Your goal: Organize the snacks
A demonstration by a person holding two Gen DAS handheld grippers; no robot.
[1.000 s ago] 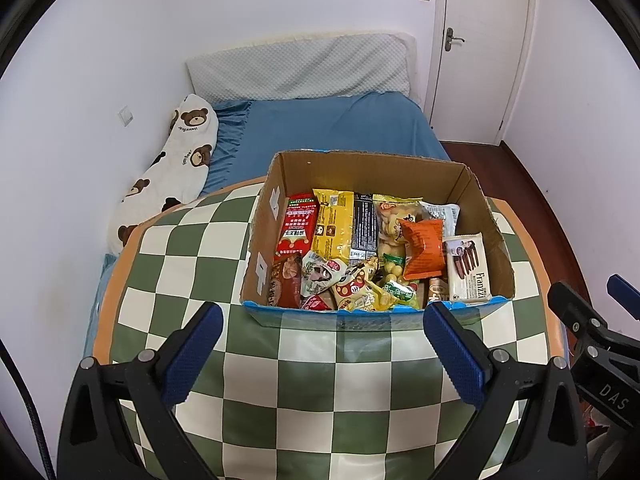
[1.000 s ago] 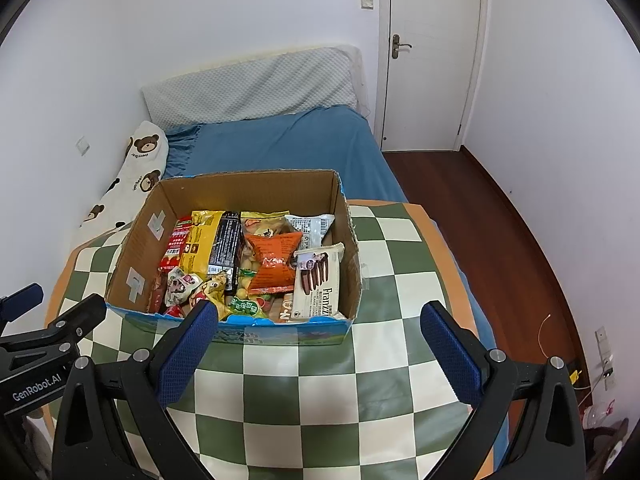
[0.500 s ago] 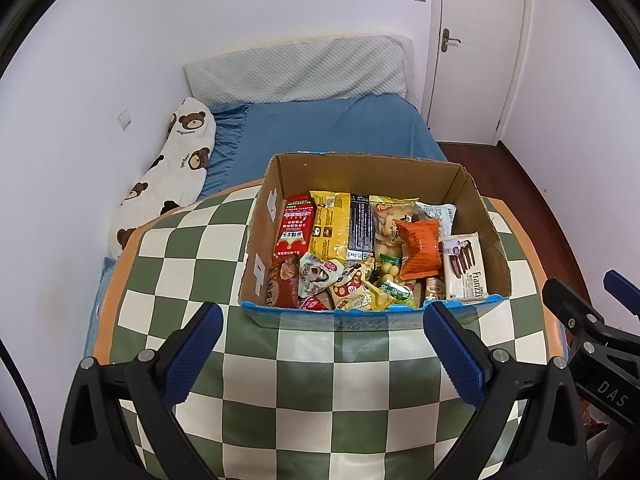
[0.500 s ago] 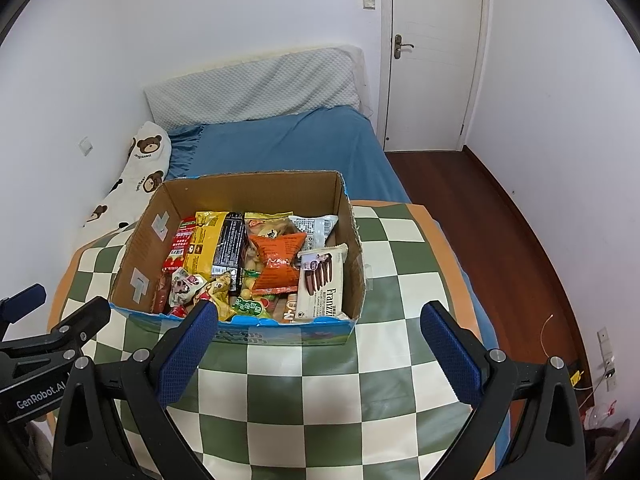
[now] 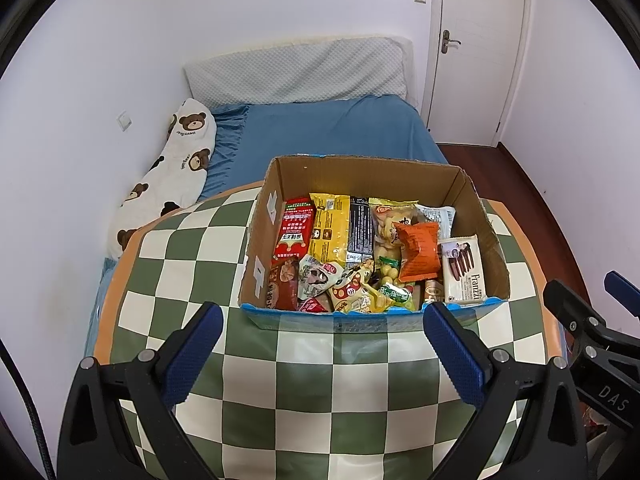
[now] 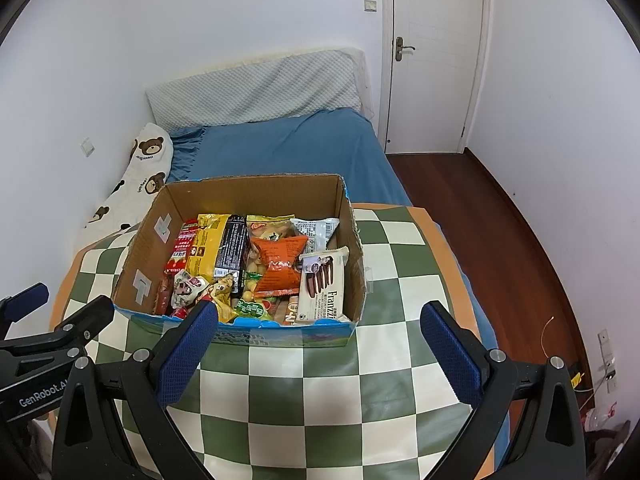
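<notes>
Cardboard snack box (image 5: 372,240) just beyond both spread, empty hand-held grippers: left hand-held gripper (image 5: 320,344) centred, right hand-held gripper (image 6: 320,344) offset right; Franzzi pack (image 6: 324,286) nearest right.

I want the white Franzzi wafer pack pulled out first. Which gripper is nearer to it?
Right. The right gripper hangs open just before the Franzzi pack; the left gripper, also open, sits further to the pack's left.

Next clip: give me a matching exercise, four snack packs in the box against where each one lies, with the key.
Things:
1. red pack
2. orange bag
3. Franzzi pack
4. green pack

Places in the box:
A. against the right wall
B. by the near edge, in the middle
C. along the left wall
D. right of centre, on top of other packs

Pairs: 1-C, 2-D, 3-A, 4-B
</notes>
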